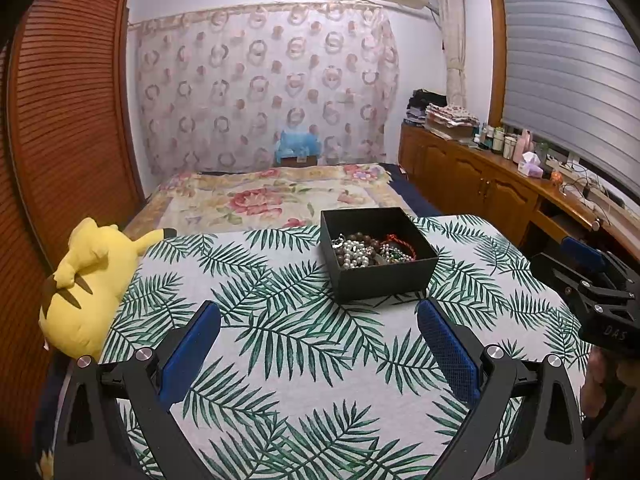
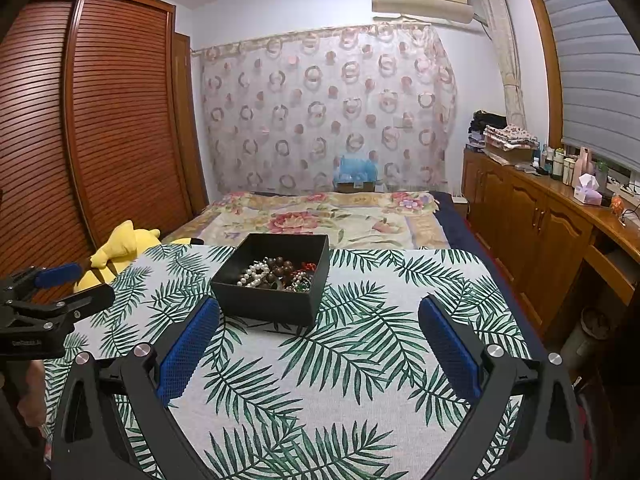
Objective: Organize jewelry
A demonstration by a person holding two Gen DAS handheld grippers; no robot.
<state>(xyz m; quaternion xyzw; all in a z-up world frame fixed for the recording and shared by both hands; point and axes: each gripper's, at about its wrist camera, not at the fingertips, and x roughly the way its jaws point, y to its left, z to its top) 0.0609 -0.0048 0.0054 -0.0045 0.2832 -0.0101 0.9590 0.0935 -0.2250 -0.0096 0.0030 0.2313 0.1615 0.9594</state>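
Note:
A black open box (image 1: 380, 280) stands on the palm-leaf cloth (image 1: 280, 360). It holds a tangle of jewelry (image 1: 370, 250): pearl strands, dark wooden beads, a red cord, green bits. The box (image 2: 272, 304) and the jewelry (image 2: 280, 274) also show in the right wrist view. My left gripper (image 1: 318, 312) is open and empty, a little short of the box. My right gripper (image 2: 320, 308) is open and empty, with its left finger close to the box's near corner. Each gripper shows at the edge of the other's view: right (image 1: 576, 272), left (image 2: 76, 284).
A yellow plush toy (image 1: 84, 288) lies at the cloth's left edge. A bed with a floral cover (image 1: 276, 196) is behind. A wooden wardrobe (image 2: 100, 120) stands to the left, wooden cabinets (image 2: 540, 216) with bottles and a tissue box to the right.

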